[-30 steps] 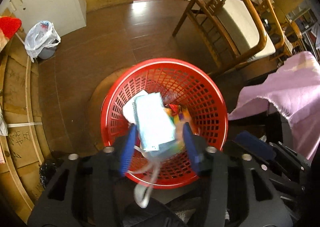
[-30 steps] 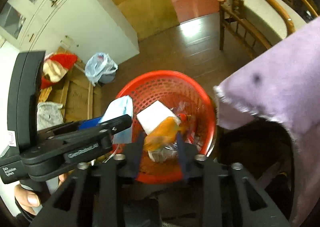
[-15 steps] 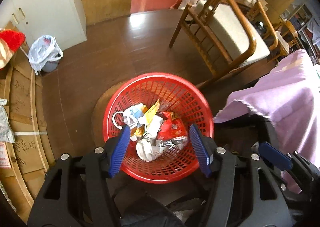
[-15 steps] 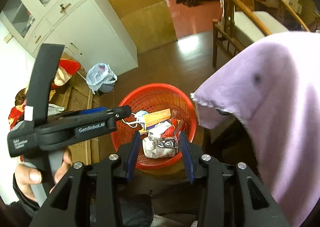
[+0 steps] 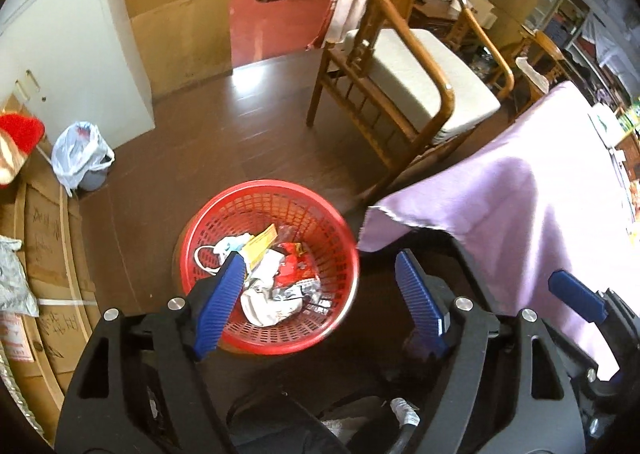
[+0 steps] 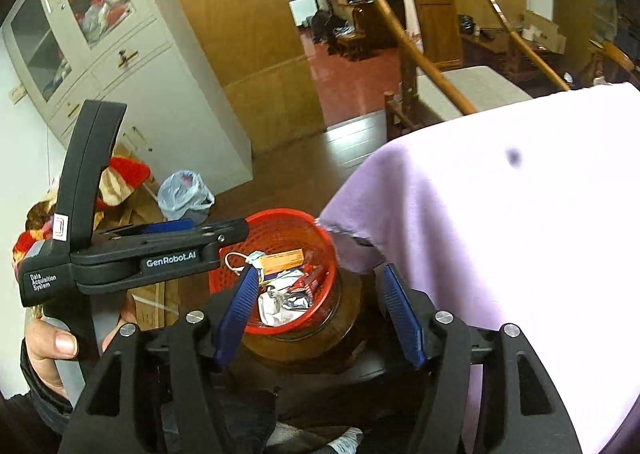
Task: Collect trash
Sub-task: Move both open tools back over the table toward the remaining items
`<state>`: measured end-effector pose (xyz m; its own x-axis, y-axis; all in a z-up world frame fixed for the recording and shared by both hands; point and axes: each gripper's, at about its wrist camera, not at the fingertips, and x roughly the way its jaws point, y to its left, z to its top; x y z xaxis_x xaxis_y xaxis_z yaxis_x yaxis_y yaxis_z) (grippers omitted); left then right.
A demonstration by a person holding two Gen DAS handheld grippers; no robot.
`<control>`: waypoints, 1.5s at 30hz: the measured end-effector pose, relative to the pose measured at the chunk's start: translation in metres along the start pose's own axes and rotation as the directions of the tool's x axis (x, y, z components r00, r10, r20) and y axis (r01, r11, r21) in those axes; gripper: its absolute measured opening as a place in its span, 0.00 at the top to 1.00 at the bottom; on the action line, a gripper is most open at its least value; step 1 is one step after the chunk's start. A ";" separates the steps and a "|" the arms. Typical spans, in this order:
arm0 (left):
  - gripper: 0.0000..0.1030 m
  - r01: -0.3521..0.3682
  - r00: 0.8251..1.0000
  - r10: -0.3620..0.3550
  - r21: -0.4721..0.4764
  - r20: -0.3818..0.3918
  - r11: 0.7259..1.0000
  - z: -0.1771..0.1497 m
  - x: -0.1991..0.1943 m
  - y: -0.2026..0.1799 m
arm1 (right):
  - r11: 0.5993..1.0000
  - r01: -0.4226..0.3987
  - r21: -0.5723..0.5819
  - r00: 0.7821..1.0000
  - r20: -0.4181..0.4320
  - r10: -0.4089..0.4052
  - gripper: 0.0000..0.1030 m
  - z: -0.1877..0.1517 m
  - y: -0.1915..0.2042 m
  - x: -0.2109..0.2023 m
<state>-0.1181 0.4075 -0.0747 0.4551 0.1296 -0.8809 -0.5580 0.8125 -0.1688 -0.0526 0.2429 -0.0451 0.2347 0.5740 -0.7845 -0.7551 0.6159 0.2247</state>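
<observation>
A red mesh basket (image 5: 320,222) holds the trash: a face mask (image 5: 226,244), a yellow-orange packet (image 5: 262,244), a red wrapper (image 5: 294,266) and crumpled white paper (image 5: 268,302). My left gripper (image 5: 319,256) hangs above and in front of it, jaws opening, nothing between the blue pads. In the right wrist view the same basket (image 6: 280,214) sits on a round brown stool (image 6: 296,342). My right gripper (image 6: 319,270) hovers over it, jaws also opening and empty. The left gripper (image 6: 160,250) shows side-on to its left.
A purple cloth (image 5: 520,194) drapes over the table corner right beside the basket. A wooden chair with a pale cushion (image 5: 420,82) stands behind. A bag-lined bin (image 5: 80,158), cardboard boxes (image 5: 44,254) and a white cabinet (image 5: 72,54) line the left. A hand (image 6: 48,346) grips the left handle.
The mask and paper left the left jaws, and the orange wrapper left the right jaws; all now lie in the basket. Both grippers rose, drew back and widened.
</observation>
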 end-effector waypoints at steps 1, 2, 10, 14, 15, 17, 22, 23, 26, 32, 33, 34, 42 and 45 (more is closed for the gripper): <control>0.27 0.002 1.000 -0.002 0.007 0.001 1.000 0.000 -0.002 -0.004 | 1.000 0.004 0.008 1.000 0.009 -0.004 0.39 -0.001 -0.005 -0.005; 0.26 0.004 1.000 -0.004 0.013 0.002 1.000 -0.001 -0.004 -0.008 | 1.000 0.006 0.011 1.000 0.014 -0.006 0.39 -0.001 -0.007 -0.007; 0.20 0.001 0.999 -0.004 0.065 0.042 0.998 -0.003 -0.024 -0.036 | 0.999 0.028 0.036 0.996 0.086 -0.031 0.30 -0.007 -0.026 -0.040; 0.19 0.009 0.998 -0.014 0.096 0.059 0.995 -0.004 -0.033 -0.053 | 0.998 0.042 0.056 0.993 0.112 -0.048 0.29 -0.011 -0.037 -0.055; 0.18 0.011 0.998 -0.018 0.105 0.061 0.994 -0.005 -0.034 -0.058 | 0.997 0.045 0.062 0.992 0.118 -0.052 0.29 -0.012 -0.041 -0.059; 0.18 0.013 0.998 -0.022 0.128 0.067 0.992 -0.008 -0.038 -0.069 | 0.996 0.051 0.078 0.989 0.133 -0.061 0.29 -0.016 -0.049 -0.068; 0.18 0.018 0.996 -0.032 0.170 0.079 0.985 -0.013 -0.046 -0.093 | 0.992 0.064 0.110 0.984 0.161 -0.081 0.28 -0.023 -0.064 -0.086; 0.17 0.021 0.996 -0.036 0.178 0.082 0.984 -0.013 -0.048 -0.098 | 0.991 0.068 0.118 0.982 0.168 -0.088 0.27 -0.025 -0.068 -0.090; 0.17 0.020 0.995 -0.041 0.213 0.094 0.977 -0.016 -0.054 -0.117 | 0.987 0.079 0.141 0.978 0.183 -0.104 0.24 -0.028 -0.077 -0.100; 0.16 0.034 0.989 -0.072 0.271 0.131 0.962 -0.018 -0.068 -0.156 | 0.977 0.098 0.188 0.967 0.216 -0.139 0.23 -0.034 -0.100 -0.126; 0.16 0.042 0.987 -0.083 0.280 0.136 0.959 -0.018 -0.070 -0.163 | 0.975 0.103 0.195 0.964 0.221 -0.146 0.22 -0.036 -0.105 -0.131; 0.15 0.046 0.986 -0.090 0.291 0.140 0.956 -0.018 -0.071 -0.168 | 0.972 0.112 0.205 0.960 0.229 -0.159 0.21 -0.038 -0.111 -0.137; 0.13 0.065 0.978 -0.133 0.374 0.158 0.925 -0.021 -0.077 -0.222 | 0.939 0.146 0.313 0.933 0.273 -0.236 0.16 -0.047 -0.156 -0.175; 0.12 0.081 0.972 -0.163 0.405 0.172 0.911 -0.018 -0.082 -0.246 | 0.920 0.169 0.354 0.919 0.280 -0.276 0.16 -0.051 -0.177 -0.189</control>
<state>-0.0309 0.1864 0.0313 0.6525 0.0916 -0.7522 -0.1905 0.9806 -0.0458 0.0053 -0.0016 0.0340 0.5960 0.5088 -0.6212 -0.4384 0.8544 0.2790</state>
